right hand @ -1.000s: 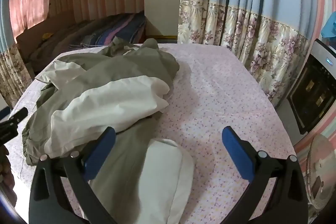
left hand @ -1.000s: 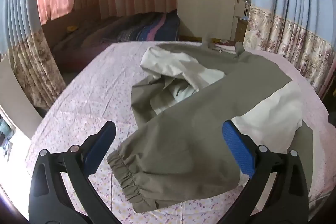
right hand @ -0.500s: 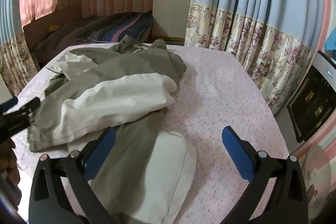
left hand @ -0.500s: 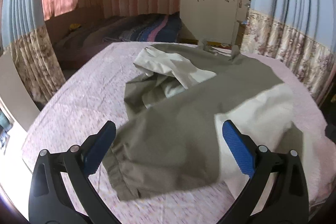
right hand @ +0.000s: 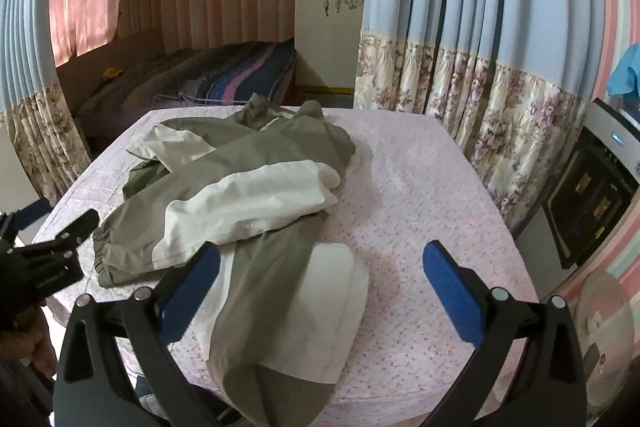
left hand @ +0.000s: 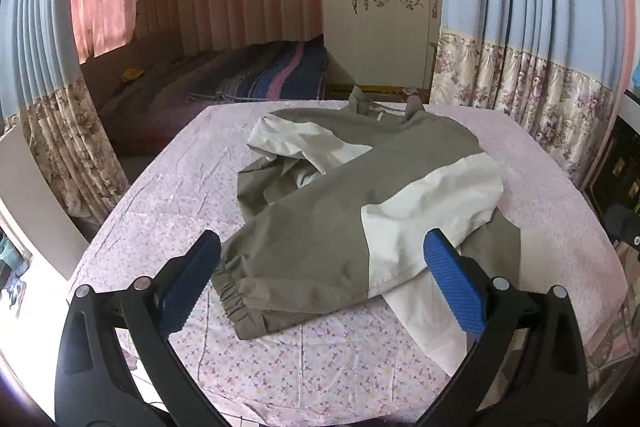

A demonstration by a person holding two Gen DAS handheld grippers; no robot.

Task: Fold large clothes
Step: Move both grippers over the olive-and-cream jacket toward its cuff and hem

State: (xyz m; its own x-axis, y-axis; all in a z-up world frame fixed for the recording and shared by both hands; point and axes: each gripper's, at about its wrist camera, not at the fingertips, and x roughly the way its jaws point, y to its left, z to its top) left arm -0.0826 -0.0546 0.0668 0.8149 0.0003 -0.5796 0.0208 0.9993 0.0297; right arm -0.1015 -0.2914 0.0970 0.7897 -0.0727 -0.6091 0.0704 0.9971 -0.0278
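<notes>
Your left tongs (left hand: 322, 273) and right tongs (right hand: 322, 273) are gaping empty; the rumpled olive-and-white jacket (left hand: 360, 203) is overhanging the bench's (right hand: 420, 187) near edge.

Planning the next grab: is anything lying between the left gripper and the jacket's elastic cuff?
Nothing visible. The left gripper hangs open just short of the elastic cuff, with only bare floral tablecloth between them.

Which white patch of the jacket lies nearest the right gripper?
The rounded white panel on the part hanging off the table's near edge, just ahead of the right gripper; the other white patches lie farther back.
</notes>
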